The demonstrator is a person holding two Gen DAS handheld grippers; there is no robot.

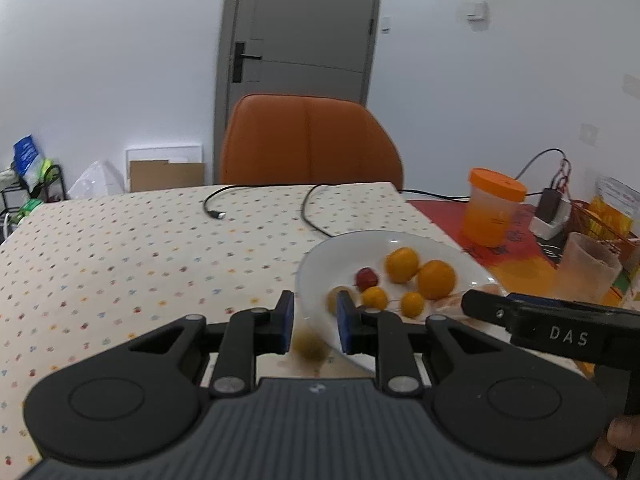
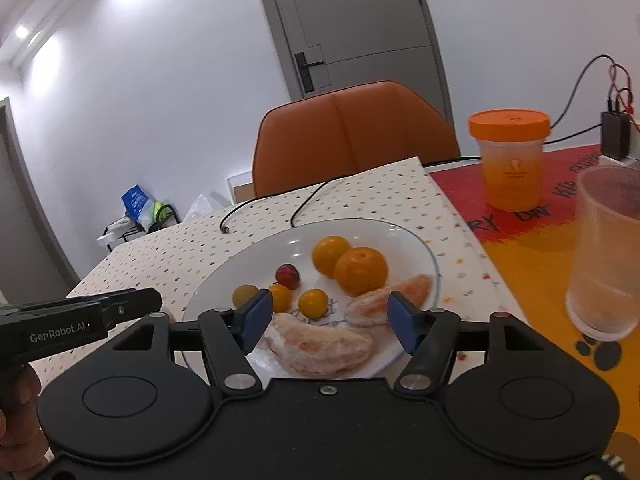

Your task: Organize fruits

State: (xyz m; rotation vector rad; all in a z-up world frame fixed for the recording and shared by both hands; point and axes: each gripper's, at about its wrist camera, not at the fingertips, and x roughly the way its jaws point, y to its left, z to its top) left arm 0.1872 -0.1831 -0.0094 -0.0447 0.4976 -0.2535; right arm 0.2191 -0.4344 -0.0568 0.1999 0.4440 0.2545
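A white plate (image 2: 400, 236) holds two oranges (image 2: 360, 270), a small red fruit (image 2: 287, 275), three small yellow fruits (image 2: 313, 303) and two peeled citrus segments (image 2: 320, 346). My right gripper (image 2: 330, 324) hovers wide open over the segments and holds nothing. My left gripper (image 1: 316, 322) is open at the plate's (image 1: 320, 252) near left rim. Low between its blue pads (image 1: 286, 322) is a blurred olive-brown small fruit (image 1: 310, 346); whether the pads touch it is unclear. The right gripper (image 1: 476, 304) reaches in from the right, above the plate's near side.
An orange-lidded jar (image 2: 510, 160) and a clear plastic cup (image 2: 608, 248) stand right of the plate on a red and yellow mat (image 2: 532, 248). Black cables (image 1: 312, 216) lie on the dotted tablecloth behind the plate. An orange chair (image 1: 308, 140) stands at the far edge.
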